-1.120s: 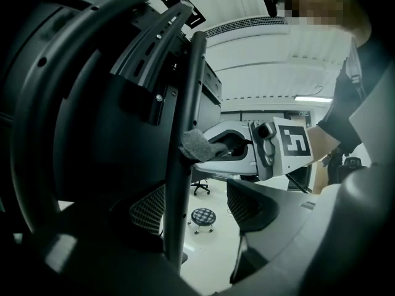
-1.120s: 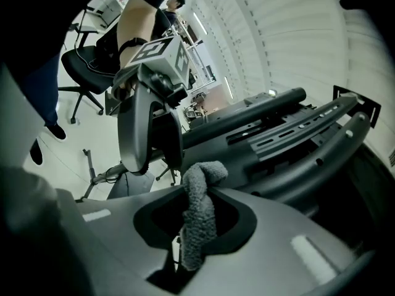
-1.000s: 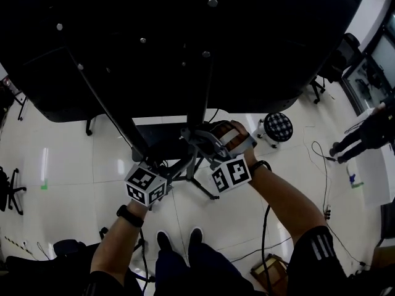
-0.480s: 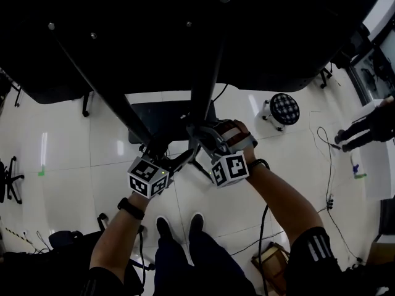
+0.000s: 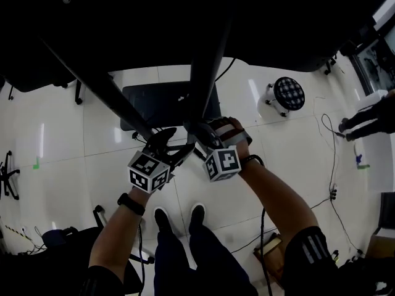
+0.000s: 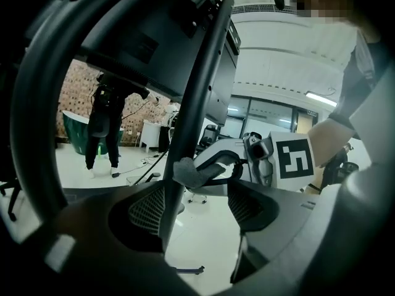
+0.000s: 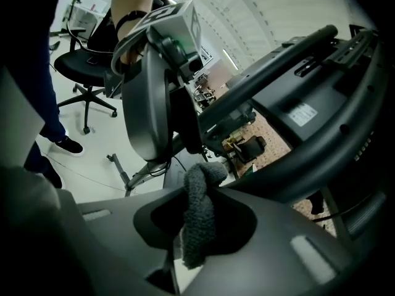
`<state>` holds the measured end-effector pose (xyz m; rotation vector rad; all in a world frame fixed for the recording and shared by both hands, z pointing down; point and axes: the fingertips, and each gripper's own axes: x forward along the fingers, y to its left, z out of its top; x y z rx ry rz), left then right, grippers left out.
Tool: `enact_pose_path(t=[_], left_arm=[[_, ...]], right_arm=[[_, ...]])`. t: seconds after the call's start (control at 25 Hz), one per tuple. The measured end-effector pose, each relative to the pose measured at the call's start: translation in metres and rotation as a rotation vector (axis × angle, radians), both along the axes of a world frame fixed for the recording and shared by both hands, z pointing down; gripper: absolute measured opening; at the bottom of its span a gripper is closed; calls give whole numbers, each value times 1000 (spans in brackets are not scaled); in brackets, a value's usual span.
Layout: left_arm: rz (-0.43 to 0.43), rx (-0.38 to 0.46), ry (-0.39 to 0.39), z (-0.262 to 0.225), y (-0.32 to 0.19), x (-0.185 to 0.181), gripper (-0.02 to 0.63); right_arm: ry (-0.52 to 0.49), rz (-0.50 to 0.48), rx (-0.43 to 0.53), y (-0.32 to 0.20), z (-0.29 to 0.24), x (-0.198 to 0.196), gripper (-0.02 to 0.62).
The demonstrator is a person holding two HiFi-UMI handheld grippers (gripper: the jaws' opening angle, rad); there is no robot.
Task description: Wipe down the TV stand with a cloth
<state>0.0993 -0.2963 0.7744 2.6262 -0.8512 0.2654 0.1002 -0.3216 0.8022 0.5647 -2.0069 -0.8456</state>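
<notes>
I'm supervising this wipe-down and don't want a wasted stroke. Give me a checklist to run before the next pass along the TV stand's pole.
1. Cloth clamped in right gripper: ok, jaws shut on it.
2. Cloth touching the pole: ok, it meets the pole in the left gripper view.
3. Left gripper gripping the pole: not ok, jaws apart, pole between them.
4. Pole's upper stretch free of obstacles: cannot tell, the TV covers it in the head view.
5. Bystander apart from the stand: ok, at the head view's right edge.

Black wristbands [image 5: 130, 203] on both arms — dark sleeve [image 5: 307, 250] with white stripes, dark trousers [image 5: 185, 267], black shoes [image 5: 163, 218].
</notes>
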Motion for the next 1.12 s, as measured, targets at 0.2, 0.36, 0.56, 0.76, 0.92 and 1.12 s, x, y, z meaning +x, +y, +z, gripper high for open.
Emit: enact_pose_path(t=[0.2,0.36,0.56,0.76,0.92,1.12], left_arm=[[-7,-22,-7,36,-8,-2,341],[-11,-42,-21,66,-16,-6,342],[-15,-72,-23,96,-18,-10,342],[-6,-104,-28,119,-17,-8,342],[5,-112,-31,123,-19,-7,344],[9,-117,-30,108,-2,-8,344]], right_arm=[[9,0,-30,0,44,-11,57],[25,2,-45,-2,75,-16,57],[43,11,-73,0,110,-14,56],[100,34,-131,2,151,-5,56],[76,73,-184,-2,169,-1,57],[-70,119,-269,24,138,-3,57]])
